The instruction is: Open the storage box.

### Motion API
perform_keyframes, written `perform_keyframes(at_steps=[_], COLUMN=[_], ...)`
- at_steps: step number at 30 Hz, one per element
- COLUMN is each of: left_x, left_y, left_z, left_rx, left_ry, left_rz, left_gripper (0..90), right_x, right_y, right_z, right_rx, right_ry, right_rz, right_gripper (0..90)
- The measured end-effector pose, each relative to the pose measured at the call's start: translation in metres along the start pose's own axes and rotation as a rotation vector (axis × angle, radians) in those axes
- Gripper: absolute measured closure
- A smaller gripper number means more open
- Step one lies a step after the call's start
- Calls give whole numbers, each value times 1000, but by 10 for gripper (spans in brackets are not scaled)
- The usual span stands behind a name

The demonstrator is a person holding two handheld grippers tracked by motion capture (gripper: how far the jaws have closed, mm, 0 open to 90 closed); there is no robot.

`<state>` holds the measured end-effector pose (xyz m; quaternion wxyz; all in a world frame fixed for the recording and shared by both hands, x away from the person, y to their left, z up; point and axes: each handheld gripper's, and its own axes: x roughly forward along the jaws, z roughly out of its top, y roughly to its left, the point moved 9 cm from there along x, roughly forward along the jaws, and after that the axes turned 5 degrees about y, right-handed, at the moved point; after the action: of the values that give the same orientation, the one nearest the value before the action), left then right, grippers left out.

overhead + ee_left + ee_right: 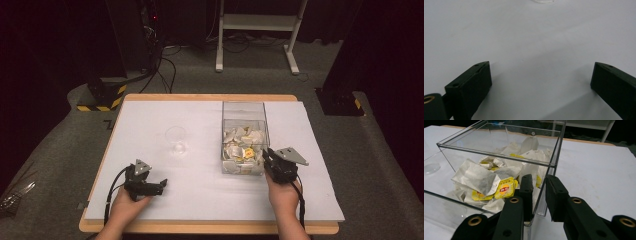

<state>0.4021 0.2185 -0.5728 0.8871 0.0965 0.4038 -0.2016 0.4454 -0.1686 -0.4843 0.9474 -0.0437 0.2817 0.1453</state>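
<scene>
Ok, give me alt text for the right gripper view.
The right gripper clamps a corner wall of a clear box, one jaw inside and one outside. Tea bags with yellow tags fill the box, on a white table.

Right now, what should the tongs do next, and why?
Probably lift the open left tongs toward the tea bags in the clear box. The right tongs grip the box's near wall, which should steady it, while the left ones sit empty on the white table.

Right gripper (270,159) at clear box (243,111) of tea bags (243,145)
</scene>
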Motion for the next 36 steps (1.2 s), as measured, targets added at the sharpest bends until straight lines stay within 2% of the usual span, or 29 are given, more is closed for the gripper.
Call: perform_keyframes(at_steps=[13,36], left_x=[0,0], left_y=[0,0], left_z=[0,0], left_rx=[0,3], left_ry=[0,0], left_rz=[-1,2], left_gripper=[38,39], right_x=[4,-18], right_y=[-1,5], right_z=[-1,-17], right_rx=[22,-4], right_ry=[1,-30], right_rz=[11,34], right_gripper=[735,747])
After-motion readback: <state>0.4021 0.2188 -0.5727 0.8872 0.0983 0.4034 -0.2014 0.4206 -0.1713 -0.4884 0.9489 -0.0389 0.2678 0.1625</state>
